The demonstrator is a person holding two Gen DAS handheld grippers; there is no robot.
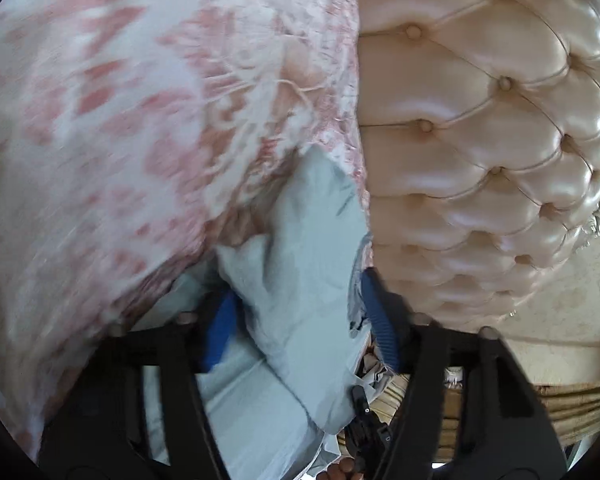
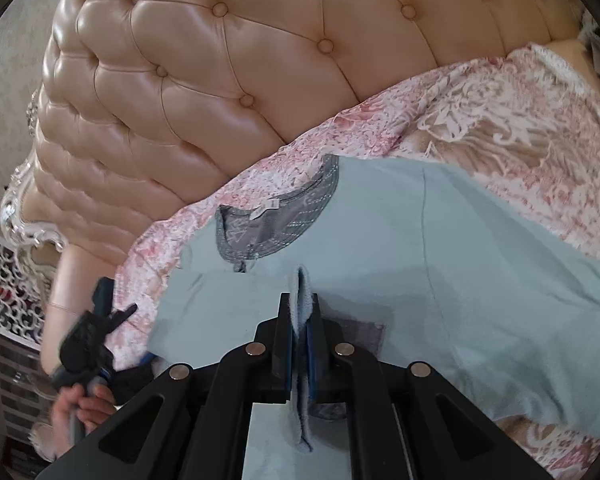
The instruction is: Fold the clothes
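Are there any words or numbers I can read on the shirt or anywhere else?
None can be read.
Tag inside the shirt collar: white, too small to read.
Pattern printed on the collar's grey lining: too blurred to tell if it is letters.
Small white label behind the left gripper: too small and blurred to read.
Bedspread and headboard: no writing shows.

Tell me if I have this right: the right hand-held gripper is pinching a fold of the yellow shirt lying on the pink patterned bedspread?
Not quite: the shirt is pale blue, not yellow, as the right wrist view shows. The right hand-held gripper does pinch a fold of it, on the pink patterned bedspread.
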